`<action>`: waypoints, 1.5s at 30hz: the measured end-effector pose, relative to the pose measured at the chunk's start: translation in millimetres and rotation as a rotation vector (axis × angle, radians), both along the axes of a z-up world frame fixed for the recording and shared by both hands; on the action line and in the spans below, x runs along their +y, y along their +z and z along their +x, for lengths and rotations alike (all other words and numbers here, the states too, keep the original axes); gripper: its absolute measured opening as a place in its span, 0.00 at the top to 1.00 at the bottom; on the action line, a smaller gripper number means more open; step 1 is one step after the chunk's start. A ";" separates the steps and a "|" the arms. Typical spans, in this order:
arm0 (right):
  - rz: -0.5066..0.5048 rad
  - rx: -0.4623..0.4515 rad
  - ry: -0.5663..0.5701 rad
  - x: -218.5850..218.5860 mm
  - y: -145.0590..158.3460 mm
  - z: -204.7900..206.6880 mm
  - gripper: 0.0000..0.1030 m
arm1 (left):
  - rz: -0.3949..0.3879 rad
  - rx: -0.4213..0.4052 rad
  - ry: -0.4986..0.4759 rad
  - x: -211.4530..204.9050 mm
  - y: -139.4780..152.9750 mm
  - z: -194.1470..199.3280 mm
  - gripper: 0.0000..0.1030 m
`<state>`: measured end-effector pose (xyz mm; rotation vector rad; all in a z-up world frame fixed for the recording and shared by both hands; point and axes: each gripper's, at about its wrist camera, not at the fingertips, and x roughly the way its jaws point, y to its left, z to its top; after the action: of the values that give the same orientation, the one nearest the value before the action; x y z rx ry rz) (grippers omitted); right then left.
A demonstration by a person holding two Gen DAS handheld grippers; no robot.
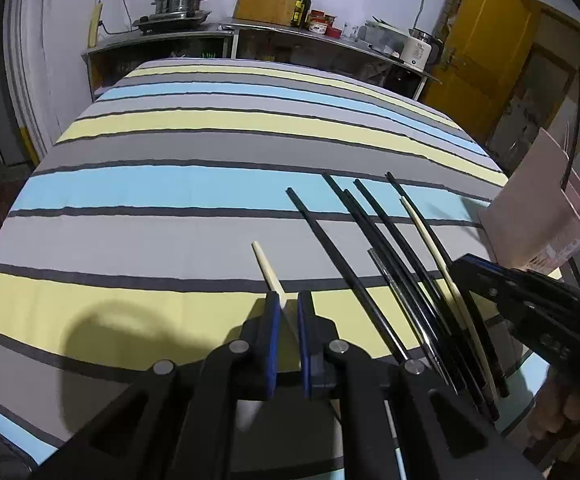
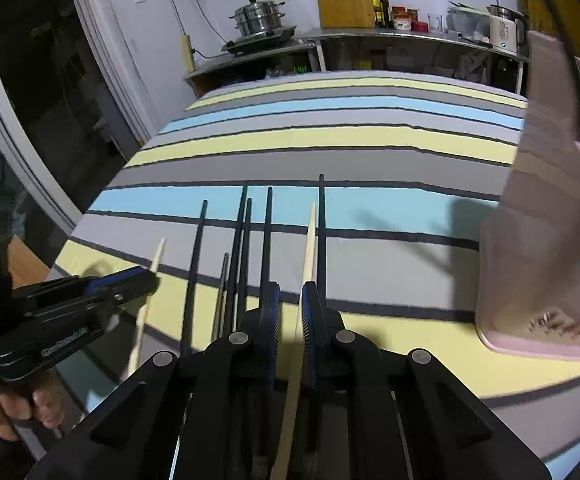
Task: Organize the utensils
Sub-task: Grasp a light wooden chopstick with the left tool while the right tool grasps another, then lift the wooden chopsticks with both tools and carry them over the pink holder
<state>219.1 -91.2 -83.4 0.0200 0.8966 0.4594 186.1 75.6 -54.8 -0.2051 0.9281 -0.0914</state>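
two pale chopsticks pinched, sorting hardly begun

one pale chopstick (image 1: 267,270) is pinched by the left hand-held gripper (image 1: 287,312), another (image 2: 309,240) by the right hand-held gripper (image 2: 291,304); black chopsticks (image 2: 245,240) are left on the table (image 1: 169,240) beside the pink holder (image 2: 542,240), long axes pointing away from the cameras.

Black chopsticks (image 2: 265,240) and two pale chopsticks (image 2: 309,244) on striped cloth
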 end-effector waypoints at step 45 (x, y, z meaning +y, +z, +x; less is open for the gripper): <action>-0.039 -0.074 0.007 20.5 61.4 20.4 0.94 | -0.058 -0.062 0.015 4.6 64.1 4.8 0.94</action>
<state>239.5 -70.7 -22.0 -0.0353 0.8331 0.4467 190.9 80.1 9.3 -0.2617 0.8628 -0.1103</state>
